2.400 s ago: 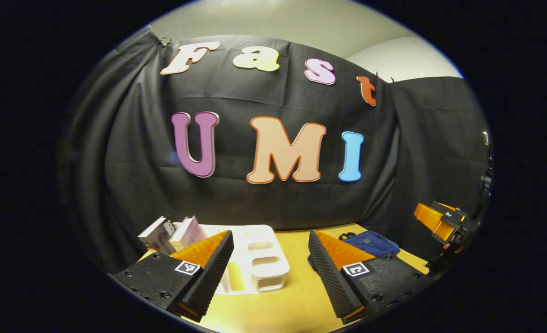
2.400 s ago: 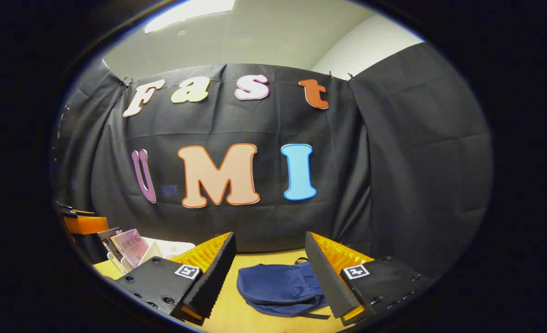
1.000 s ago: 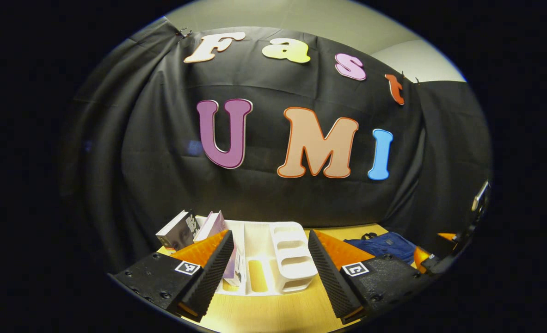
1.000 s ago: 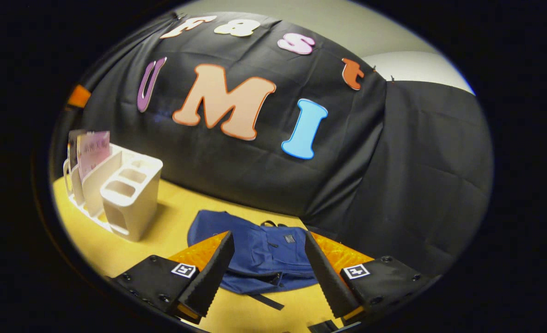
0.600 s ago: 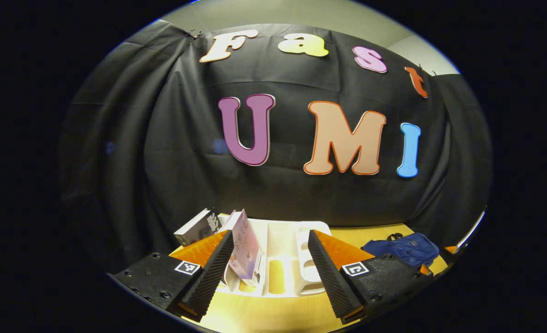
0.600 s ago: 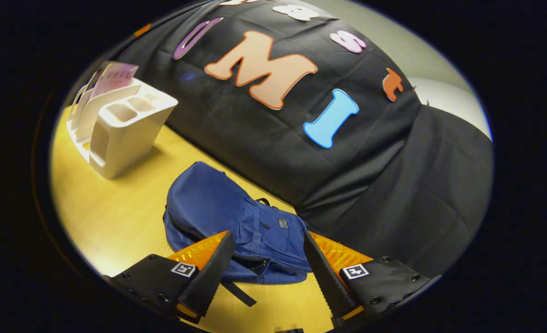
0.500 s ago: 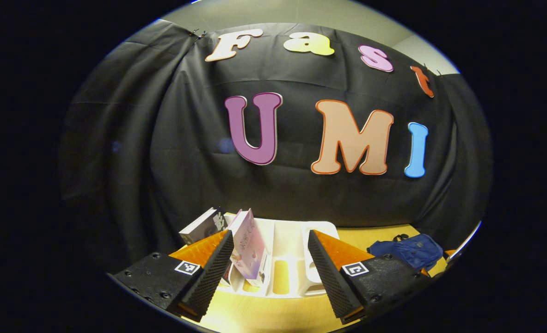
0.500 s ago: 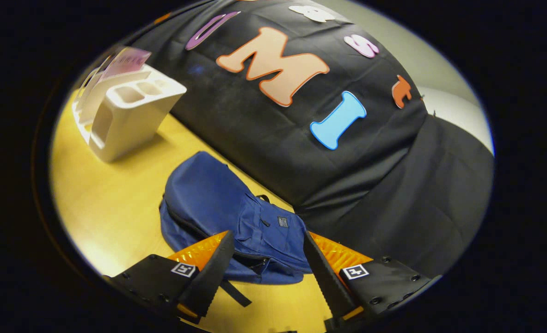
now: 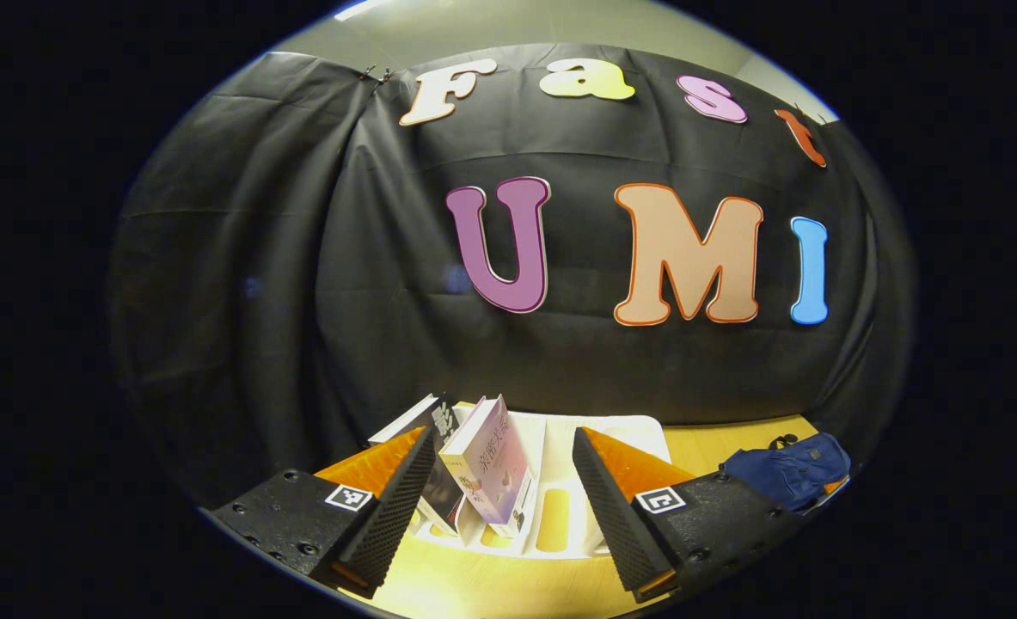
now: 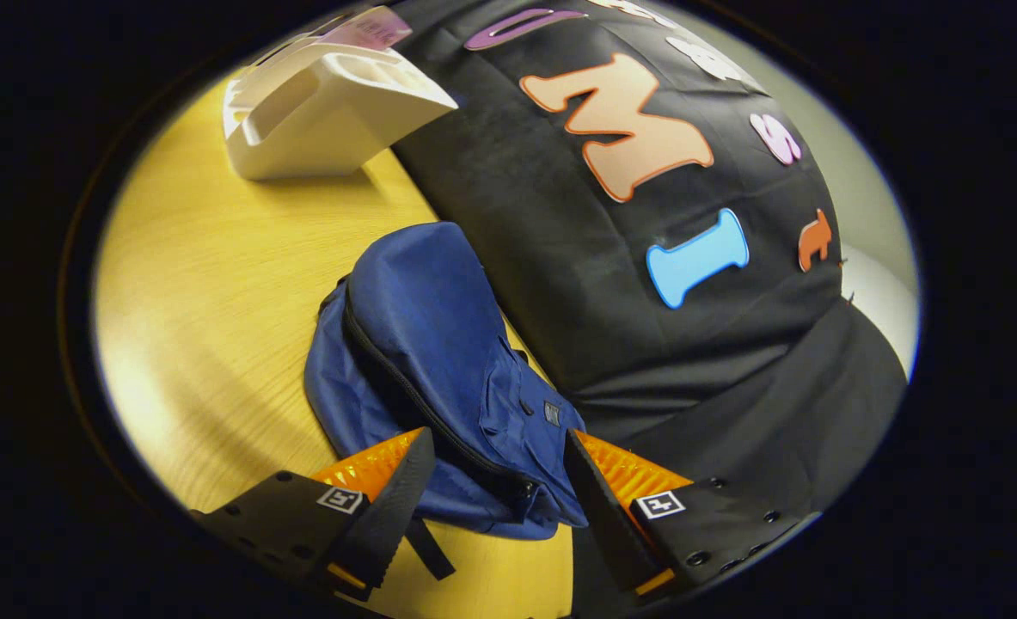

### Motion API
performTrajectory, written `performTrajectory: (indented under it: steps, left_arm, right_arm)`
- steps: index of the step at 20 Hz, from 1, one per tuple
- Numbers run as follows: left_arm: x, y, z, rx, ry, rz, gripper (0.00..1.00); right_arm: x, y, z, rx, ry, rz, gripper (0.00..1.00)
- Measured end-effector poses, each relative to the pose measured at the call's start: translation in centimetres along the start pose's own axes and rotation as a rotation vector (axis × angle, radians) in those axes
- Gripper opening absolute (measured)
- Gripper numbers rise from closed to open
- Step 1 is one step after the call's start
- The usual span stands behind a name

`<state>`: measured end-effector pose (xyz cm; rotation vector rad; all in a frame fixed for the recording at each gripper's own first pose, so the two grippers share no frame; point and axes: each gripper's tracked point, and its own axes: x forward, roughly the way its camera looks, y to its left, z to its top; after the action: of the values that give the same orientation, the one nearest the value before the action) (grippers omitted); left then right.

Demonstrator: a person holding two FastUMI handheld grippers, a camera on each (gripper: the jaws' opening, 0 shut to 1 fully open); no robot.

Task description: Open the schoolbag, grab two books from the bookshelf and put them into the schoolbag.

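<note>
Schoolbag [image 10: 422,344] zipped, apparently; books [image 9: 491,468] lean in bookshelf [image 9: 560,481].

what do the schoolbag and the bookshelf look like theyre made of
Schoolbag: soft woven fabric, probably nylon or polyester; it lies slumped and creased, with a stitched zipper seam. Bookshelf: likely moulded plastic; white, smooth, matte, with rounded edges.

Left gripper [image 9: 501,481] level, jaws wide apart; right gripper [image 10: 493,490] rolled sideways, pitched down, jaws apart.
</note>
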<state>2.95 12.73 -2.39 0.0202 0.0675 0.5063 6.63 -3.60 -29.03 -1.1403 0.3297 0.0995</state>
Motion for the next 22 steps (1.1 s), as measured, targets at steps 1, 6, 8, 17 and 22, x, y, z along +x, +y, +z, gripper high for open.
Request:
performTrajectory:
  steps: [1,6,8,17,22]
  left_arm:
    - [0.1,-0.1,-0.1,0.002,0.006,0.004,0.95]
    - [-0.2,0.0,-0.9,-0.004,0.033,0.022,0.95]
    - [-0.2,-0.1,-1.0,-0.001,0.039,0.027,0.95]
    - [-0.1,0.0,-1.7,-0.011,0.068,0.059,0.95]
    - [0.6,0.6,-2.7,-0.007,0.109,0.071,0.92]
  right_arm:
    - [0.7,0.2,0.0,-0.016,-0.001,0.005,0.92]
    - [3.8,0.0,0.2,-0.030,0.005,0.006,0.92]
    - [4.7,0.1,-0.1,0.006,0.021,0.016,0.98]
    - [6.5,-0.6,2.0,0.096,-0.017,-0.047,0.33]
    - [6.8,-3.1,2.4,0.171,-0.037,-0.123,0.09]
